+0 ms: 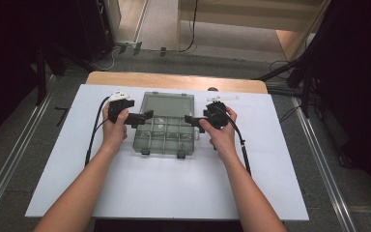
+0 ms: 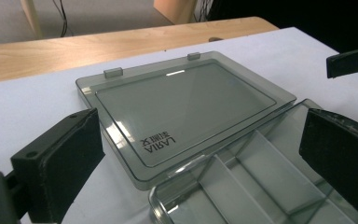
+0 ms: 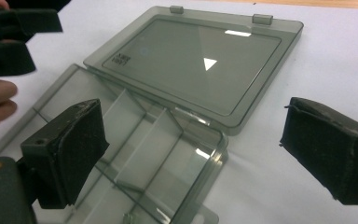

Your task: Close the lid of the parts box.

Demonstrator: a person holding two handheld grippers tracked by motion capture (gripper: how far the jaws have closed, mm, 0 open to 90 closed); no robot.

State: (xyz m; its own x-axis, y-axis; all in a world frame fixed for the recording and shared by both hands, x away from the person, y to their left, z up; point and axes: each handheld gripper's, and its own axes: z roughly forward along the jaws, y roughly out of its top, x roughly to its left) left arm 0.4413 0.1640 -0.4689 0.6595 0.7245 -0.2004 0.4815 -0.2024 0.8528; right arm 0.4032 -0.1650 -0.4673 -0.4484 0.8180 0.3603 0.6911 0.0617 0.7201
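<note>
That smoky clear plastic compartment box (image 1: 166, 130) lying open mid-table between the wide-open, empty left gripper (image 1: 145, 116) and right gripper (image 1: 189, 120) looks light, stiff and slick, so I'd pinch the flopped-back lid (image 2: 186, 105) by its edge.

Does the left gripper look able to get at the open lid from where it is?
Probably yes: the left gripper is open beside the box, and the lid lies flat just ahead, with nothing between them.
</note>
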